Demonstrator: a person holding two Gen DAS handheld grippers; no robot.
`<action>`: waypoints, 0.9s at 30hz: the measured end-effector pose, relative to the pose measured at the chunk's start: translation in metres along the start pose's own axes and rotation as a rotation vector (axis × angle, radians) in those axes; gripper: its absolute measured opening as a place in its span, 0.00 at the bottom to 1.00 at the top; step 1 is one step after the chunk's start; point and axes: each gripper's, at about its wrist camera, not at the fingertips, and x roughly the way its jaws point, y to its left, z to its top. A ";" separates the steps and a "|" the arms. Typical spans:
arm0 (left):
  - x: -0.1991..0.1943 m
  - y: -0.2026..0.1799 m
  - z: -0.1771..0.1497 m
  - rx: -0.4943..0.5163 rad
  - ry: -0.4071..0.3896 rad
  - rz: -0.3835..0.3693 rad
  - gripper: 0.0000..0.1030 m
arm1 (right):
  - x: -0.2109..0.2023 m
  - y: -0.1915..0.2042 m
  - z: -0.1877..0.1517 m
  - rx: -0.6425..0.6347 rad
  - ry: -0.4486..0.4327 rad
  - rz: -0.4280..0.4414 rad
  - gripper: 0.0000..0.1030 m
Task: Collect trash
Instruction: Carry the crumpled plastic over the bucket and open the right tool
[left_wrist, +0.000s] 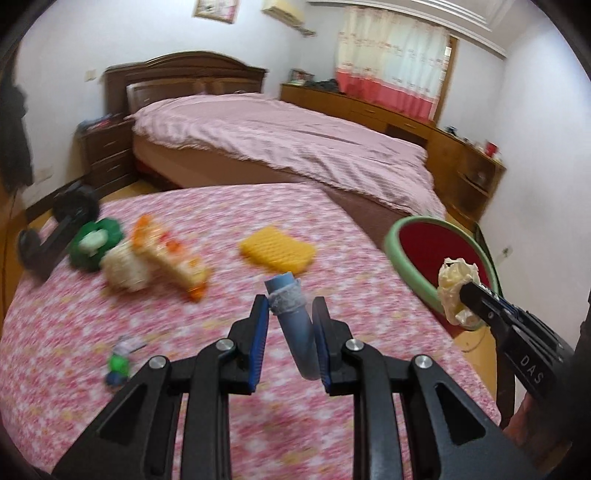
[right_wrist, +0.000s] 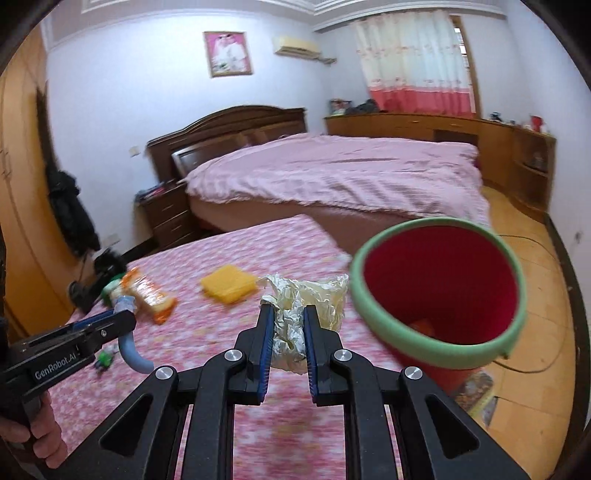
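My left gripper (left_wrist: 290, 308) is shut on a bent blue tube (left_wrist: 295, 325) with a grey wrapped end, held above the pink flowered tablecloth (left_wrist: 184, 369). My right gripper (right_wrist: 289, 312) is shut on a crumpled cream paper wad (right_wrist: 306, 299), just left of a red bucket with a green rim (right_wrist: 439, 288). In the left wrist view the right gripper (left_wrist: 461, 295) holds the wad (left_wrist: 456, 284) against the bucket's rim (left_wrist: 402, 266). The right wrist view shows the left gripper (right_wrist: 123, 314) with the tube (right_wrist: 129, 350) at the left.
On the cloth lie a yellow sponge (left_wrist: 277, 253), an orange snack wrapper (left_wrist: 170, 254), a green and white object (left_wrist: 94, 243), a black dumbbell (left_wrist: 55, 229) and a small green toy (left_wrist: 118, 360). A bed (left_wrist: 288, 140) stands behind, wooden cabinets (left_wrist: 461, 155) at the right.
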 end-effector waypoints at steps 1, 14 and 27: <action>0.002 -0.006 0.001 0.017 0.001 -0.005 0.23 | -0.001 -0.006 0.001 0.007 -0.004 -0.010 0.15; 0.045 -0.105 0.024 0.202 -0.018 -0.188 0.23 | -0.016 -0.083 0.003 0.098 -0.026 -0.161 0.15; 0.115 -0.163 0.024 0.239 0.063 -0.287 0.23 | 0.003 -0.135 -0.006 0.181 0.013 -0.222 0.16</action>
